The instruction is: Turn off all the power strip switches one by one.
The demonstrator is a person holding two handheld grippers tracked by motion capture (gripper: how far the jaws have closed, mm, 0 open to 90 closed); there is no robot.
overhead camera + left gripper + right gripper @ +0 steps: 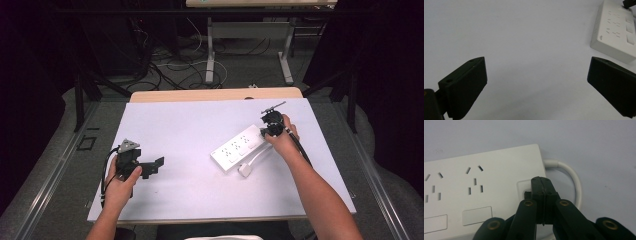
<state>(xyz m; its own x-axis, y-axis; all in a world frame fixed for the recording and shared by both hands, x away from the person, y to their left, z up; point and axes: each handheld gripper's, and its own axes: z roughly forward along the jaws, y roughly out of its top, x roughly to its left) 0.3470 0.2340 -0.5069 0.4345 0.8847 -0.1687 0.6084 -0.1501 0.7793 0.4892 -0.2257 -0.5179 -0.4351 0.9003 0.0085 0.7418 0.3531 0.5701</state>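
Note:
A white power strip [239,147] lies slantwise on the white mat [175,120], right of centre. Its white cable [574,176] loops from the far end, and a white plug [245,170] lies beside the strip's near side. My right gripper [266,131] is shut, jaws pressed together with nothing between them. Its tip [543,182] rests on the small square switch [526,194] at the cable end of the power strip [474,195]. My left gripper [154,167] is held low over the mat at the left, open and empty [536,62], with the power strip [616,32] well ahead of it.
The mat covers a wooden table whose back edge [215,94] shows beyond it. Metal rails [50,175] run along both sides. Loose cables [170,65] and another table's legs [210,55] are on the floor behind.

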